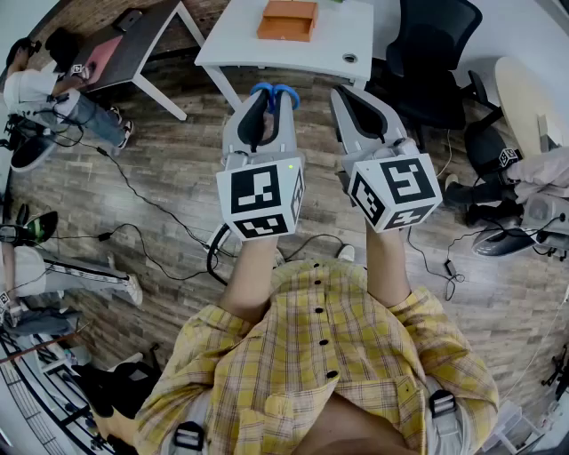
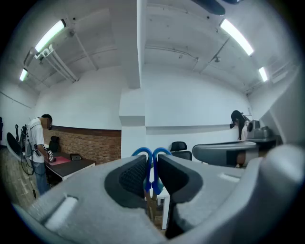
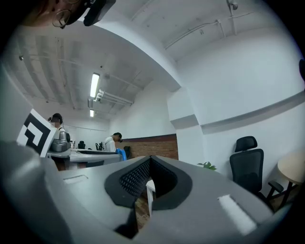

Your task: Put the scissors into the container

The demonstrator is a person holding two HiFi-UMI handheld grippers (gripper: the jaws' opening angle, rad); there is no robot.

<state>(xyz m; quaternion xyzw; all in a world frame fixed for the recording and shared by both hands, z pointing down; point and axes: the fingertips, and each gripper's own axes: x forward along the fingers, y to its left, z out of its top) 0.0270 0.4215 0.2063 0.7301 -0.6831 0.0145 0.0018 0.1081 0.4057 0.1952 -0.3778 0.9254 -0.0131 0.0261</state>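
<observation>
The scissors' blue handle loops stick out past the tips of my left gripper, which is shut on them and held up in the air. In the left gripper view the same scissors stand upright between the dark pads. My right gripper hangs beside it on the right, shut with nothing between its fingers. An orange container lies on the white table ahead of both grippers. The scissors' blades are hidden inside the jaws.
Black office chairs stand right of the white table. A dark desk is at the far left, with a seated person beside it. Cables trail over the wooden floor.
</observation>
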